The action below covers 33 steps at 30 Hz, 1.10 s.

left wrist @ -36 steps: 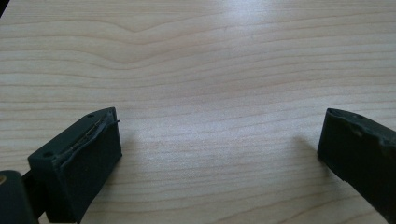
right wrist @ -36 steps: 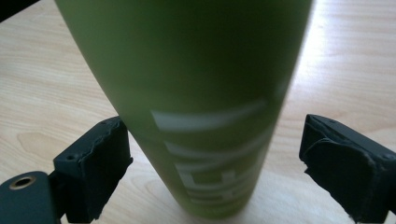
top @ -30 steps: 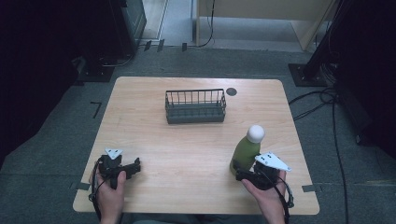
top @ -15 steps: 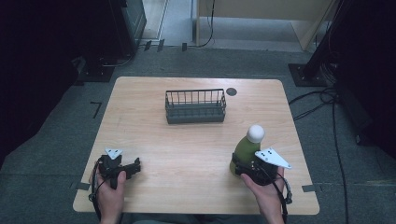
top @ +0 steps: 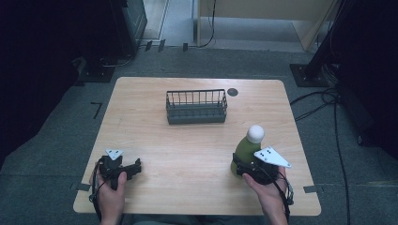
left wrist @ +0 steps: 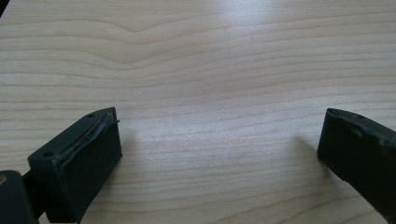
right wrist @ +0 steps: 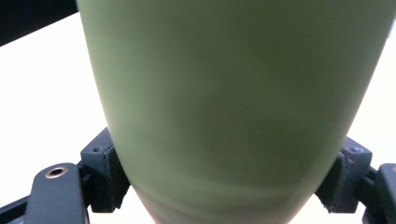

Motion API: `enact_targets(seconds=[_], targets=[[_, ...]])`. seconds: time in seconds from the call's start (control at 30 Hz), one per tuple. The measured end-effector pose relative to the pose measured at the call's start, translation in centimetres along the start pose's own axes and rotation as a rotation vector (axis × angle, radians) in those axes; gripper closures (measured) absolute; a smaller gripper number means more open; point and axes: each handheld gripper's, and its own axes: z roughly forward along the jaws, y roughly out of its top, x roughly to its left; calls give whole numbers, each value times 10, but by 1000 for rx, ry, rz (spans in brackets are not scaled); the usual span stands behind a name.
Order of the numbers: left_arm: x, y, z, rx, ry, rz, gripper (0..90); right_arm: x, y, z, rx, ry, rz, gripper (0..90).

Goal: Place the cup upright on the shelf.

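A green bottle with a round white cap stands at the table's front right. My right gripper is shut on its lower body, the grey plate just behind. In the right gripper view the bottle looms very close, and a black jaw presses on each side of it low down; the right gripper holds it there. My left gripper rests at the front left, jaws pointing right. In the left gripper view the left gripper stands open, with bare wood between its fingers.
A dark wire basket sits at the middle back of the wooden table, with nothing visible in it. A small dark disc lies right of the basket. Cables run over the floor to the right.
My right hand and gripper have edged slightly forward against the bottle. The bottle, the basket and the left gripper stay where they were.
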Motion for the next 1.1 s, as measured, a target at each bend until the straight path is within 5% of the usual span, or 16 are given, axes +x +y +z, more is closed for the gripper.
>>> enact_targets(seconds=[1.1], targets=[[0,0,0,-1,0,0,0,7,37,18,-15,16,15,205]])
